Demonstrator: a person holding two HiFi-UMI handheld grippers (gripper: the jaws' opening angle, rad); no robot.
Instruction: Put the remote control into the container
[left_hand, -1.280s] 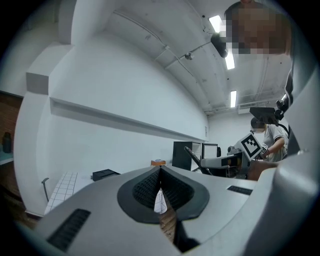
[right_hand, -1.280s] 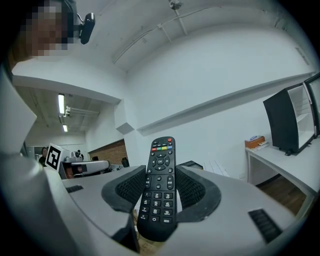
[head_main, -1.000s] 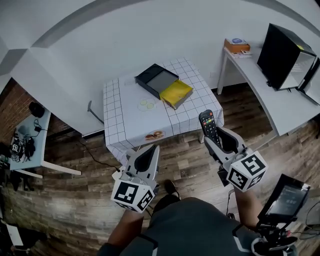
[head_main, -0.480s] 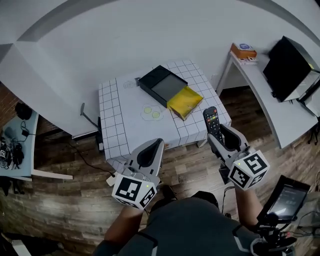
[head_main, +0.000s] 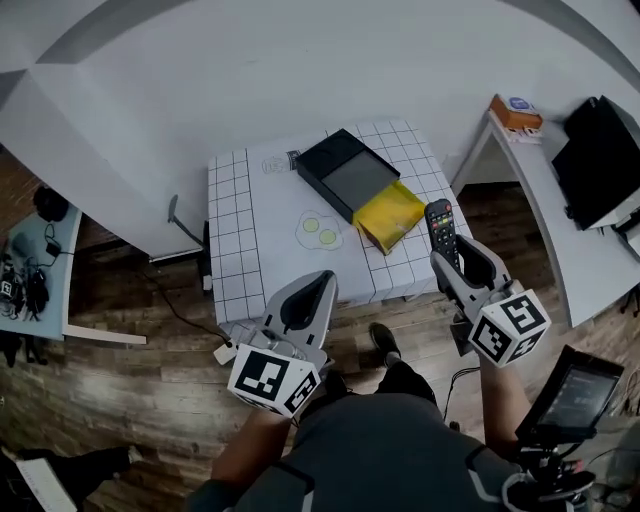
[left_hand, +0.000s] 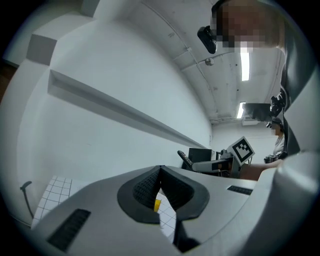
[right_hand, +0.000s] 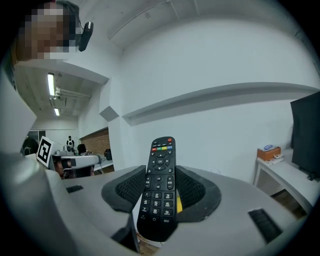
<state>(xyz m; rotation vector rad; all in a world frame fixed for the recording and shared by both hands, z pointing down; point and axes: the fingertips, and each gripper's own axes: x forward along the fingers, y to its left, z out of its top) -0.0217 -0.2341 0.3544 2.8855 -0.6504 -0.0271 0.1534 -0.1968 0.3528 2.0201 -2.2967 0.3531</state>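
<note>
My right gripper (right_hand: 160, 186) is closed on the remote control (right_hand: 160, 159), with the buttons toward its camera, and holds it in the air near the front right corner of the table (head_main: 236, 250). My left gripper (left_hand: 160, 175) has its jaws together and is empty. The black container (head_main: 352, 176) lies open on the table.

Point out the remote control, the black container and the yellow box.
remote control (right_hand: 159, 190), right gripper view, its keypad.
black container (head_main: 352, 176), head view, its bare grey floor.
yellow box (head_main: 392, 213), head view, its top.
</note>
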